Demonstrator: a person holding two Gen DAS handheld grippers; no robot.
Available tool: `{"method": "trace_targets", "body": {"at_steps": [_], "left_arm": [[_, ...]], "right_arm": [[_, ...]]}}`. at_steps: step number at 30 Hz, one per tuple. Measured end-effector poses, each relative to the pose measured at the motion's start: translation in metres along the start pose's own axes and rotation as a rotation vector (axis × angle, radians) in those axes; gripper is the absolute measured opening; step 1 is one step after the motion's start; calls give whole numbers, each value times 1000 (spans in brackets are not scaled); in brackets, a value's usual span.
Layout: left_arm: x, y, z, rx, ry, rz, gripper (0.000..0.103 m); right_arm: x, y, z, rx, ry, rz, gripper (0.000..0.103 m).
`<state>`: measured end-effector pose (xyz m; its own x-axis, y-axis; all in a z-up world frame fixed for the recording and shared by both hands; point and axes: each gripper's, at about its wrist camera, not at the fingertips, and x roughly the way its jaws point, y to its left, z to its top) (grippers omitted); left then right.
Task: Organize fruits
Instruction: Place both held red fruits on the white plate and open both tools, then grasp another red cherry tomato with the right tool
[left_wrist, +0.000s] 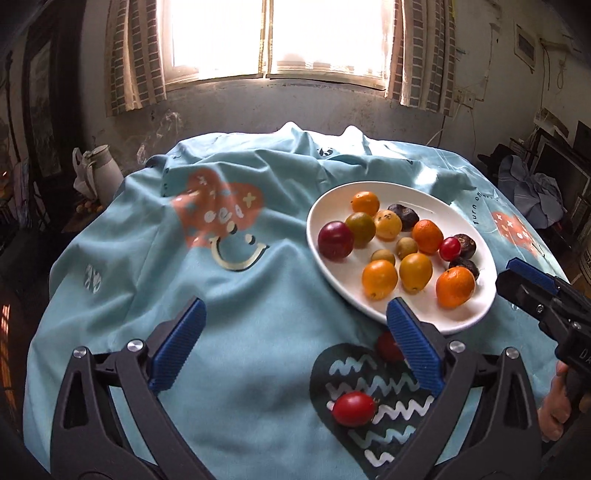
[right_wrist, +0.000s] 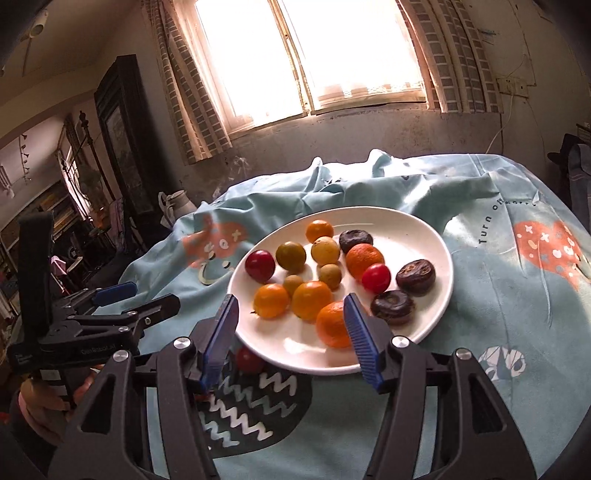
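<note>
plate: 1 white oval plate (right_wrist: 424, 236) is seen on the blue tablecloth (left_wrist: 258, 295), toward its right half.
fruit on plate: 14 are counted: 5 orange, 2 red, 4 yellow-green, 3 dark wrinkled.
near-edge fruit: an orange fruit (right_wrist: 332, 325) is seen at the plate's near rim.
fruit off plate: 2 red ones are counted. 1 red fruit (left_wrist: 354, 408) lies on the dark heart print (left_wrist: 373, 406) near the cloth's front edge; a 2nd red fruit (left_wrist: 388, 345) is tucked against the plate's near rim, partly hidden.
left gripper (left_wrist: 295, 325): jaws spread wide, nothing held or touched; held over the cloth left of the plate.
right gripper (right_wrist: 291, 325): jaws wide apart, nothing gripped; held over the plate's near rim, with the orange fruit seen between the fingers.
writing: "Turn off worry" is printed on the cloth right of the plate; small text on the left gripper body is too blurred to be read.
</note>
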<state>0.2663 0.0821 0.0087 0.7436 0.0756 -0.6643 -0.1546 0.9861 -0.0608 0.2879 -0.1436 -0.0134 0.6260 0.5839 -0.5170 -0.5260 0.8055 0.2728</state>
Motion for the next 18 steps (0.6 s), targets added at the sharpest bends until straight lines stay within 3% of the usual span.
{"method": "trace_targets", "body": {"at_steps": [6, 10, 18], "left_arm": [[1, 26, -44, -49, 77, 28, 101], [-4, 24, -45, -6, 43, 107, 101], [-6, 30, -41, -10, 60, 124, 101]], "right_arm": [[14, 37, -36, -64, 124, 38, 60], [30, 42, -50, -98, 163, 13, 60], [51, 36, -52, -63, 210, -10, 60]]}}
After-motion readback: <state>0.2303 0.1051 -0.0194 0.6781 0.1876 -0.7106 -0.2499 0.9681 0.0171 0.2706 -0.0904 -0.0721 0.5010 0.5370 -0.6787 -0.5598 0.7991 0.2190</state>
